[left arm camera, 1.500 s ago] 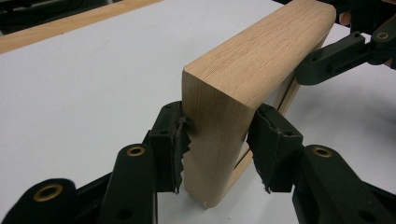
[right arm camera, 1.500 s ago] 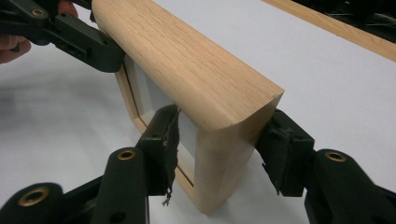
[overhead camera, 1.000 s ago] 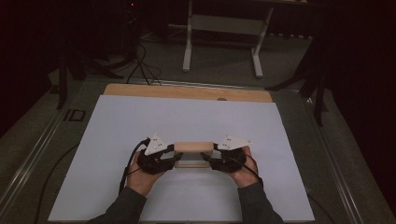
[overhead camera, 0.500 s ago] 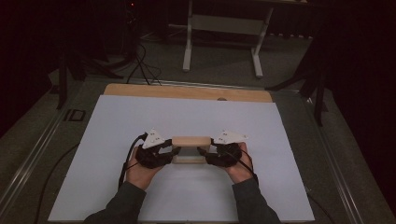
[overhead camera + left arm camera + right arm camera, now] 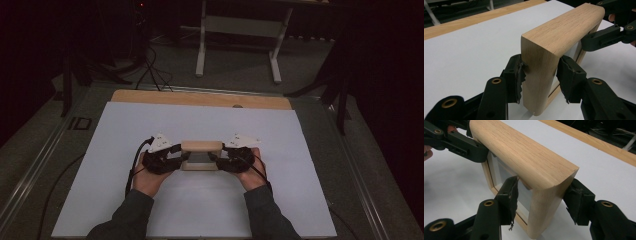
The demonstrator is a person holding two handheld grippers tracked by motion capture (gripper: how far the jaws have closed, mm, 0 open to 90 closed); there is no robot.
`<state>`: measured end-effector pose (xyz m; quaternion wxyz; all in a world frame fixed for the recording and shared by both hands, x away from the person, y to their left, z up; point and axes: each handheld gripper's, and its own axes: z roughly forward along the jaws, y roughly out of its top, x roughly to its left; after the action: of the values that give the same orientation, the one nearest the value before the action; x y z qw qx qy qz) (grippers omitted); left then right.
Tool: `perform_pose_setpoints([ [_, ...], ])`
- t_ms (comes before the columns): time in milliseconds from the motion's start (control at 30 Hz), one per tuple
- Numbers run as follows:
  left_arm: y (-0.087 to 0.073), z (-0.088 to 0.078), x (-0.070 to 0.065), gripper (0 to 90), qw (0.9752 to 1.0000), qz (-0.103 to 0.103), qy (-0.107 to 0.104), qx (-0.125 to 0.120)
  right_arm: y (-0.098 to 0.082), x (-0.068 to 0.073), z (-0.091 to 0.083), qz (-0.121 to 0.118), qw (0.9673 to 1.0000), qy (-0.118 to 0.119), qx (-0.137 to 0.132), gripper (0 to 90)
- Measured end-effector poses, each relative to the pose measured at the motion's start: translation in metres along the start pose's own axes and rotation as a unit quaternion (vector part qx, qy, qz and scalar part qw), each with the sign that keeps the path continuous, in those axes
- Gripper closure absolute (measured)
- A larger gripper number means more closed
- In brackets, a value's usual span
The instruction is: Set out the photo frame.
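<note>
The left gripper (image 5: 541, 80) clamps one upright end of the wooden frame (image 5: 201, 155), pads pressed against the wood. The right gripper (image 5: 544, 201) has just been opening; its jaws straddle the other end, one pad standing off (slack, I judge). The frame stands on the white sheet (image 5: 150, 125), mid-table. Held at one end, it could pivot or topple. The gripper views reveal pad contact; the high view gives placement.

Left claw (image 5: 184, 159) and right claw (image 5: 216, 159) flank a wooden frame (image 5: 201, 147) on the white table (image 5: 200, 210).
</note>
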<state>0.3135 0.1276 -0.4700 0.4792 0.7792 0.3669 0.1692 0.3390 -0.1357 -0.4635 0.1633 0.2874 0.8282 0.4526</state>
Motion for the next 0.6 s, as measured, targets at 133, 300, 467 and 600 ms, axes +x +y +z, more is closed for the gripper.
perform_pose_setpoints([
  [133,0.002,0.004,0.005,56.1,1.0,-0.005,0.002,0.001,0.001,-0.004,0.004,0.009,1.0,0.002,-0.002,46.2],
  [300,0.002,0.01,0.009,56.1,1.0,-0.009,0.002,0.003,0.002,-0.009,0.009,0.015,0.9999,0.001,-0.001,45.8],
  [467,0.001,0.014,0.012,56.0,0.9999,-0.013,0.005,0.005,0.001,-0.012,0.014,0.018,0.9998,0.0,0.005,45.5],
  [600,0.0,0.015,0.016,55.8,0.9999,-0.013,0.006,0.009,0.0,-0.013,0.018,0.027,0.9996,0.001,0.005,45.5],
])
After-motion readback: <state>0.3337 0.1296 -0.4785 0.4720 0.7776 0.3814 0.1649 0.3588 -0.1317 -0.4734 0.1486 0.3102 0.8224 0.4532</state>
